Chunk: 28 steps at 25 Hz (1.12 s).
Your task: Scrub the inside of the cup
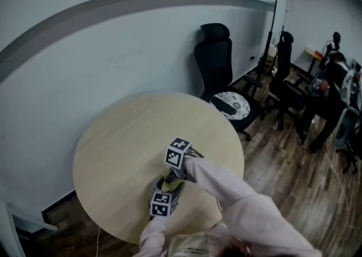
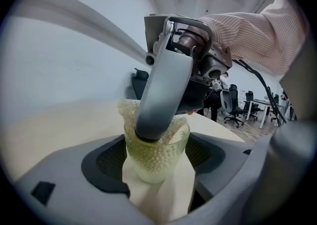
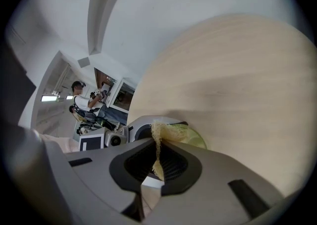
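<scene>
The left gripper is clamping the bumpy glass cup; the right gripper, pinching a mesh scrubber, is scrubbing inside, and next it probably needs twisting round the wall.

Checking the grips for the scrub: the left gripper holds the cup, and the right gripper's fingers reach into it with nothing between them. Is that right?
Not quite. The right gripper is not empty: its fingers are shut on a yellowish mesh scrubber, as the right gripper view shows. The rest stands: the left gripper holds the cup, and the right gripper's fingers reach into it.
</scene>
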Motion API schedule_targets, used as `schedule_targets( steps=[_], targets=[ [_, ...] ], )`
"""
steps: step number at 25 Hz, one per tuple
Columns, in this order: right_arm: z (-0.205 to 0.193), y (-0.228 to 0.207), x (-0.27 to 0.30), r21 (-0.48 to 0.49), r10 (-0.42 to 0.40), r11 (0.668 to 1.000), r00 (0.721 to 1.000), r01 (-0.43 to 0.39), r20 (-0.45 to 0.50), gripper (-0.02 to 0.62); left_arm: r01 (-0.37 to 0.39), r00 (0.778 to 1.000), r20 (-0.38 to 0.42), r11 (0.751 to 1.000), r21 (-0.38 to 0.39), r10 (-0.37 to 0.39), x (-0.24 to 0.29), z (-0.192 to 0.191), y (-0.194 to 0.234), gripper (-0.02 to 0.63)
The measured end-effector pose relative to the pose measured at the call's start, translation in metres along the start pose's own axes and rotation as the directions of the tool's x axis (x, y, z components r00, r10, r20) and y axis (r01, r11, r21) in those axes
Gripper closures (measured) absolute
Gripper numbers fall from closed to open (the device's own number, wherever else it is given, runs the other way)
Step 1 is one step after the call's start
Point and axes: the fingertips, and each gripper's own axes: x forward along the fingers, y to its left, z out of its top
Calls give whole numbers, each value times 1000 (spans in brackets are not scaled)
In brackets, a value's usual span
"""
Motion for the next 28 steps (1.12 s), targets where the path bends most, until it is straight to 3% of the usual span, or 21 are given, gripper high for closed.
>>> schedule_targets(
  steps=[19,28],
  targets=[
    [12,-12,-15,162,-9,986,977,-27,215,569,-18,1000,7,1000,18,18,-1,1,1,241],
    [12,-13,-15,156,-12,987,975,-23,223,569,-19,1000,9,999,26,19,1,0,2,238]
  ],
)
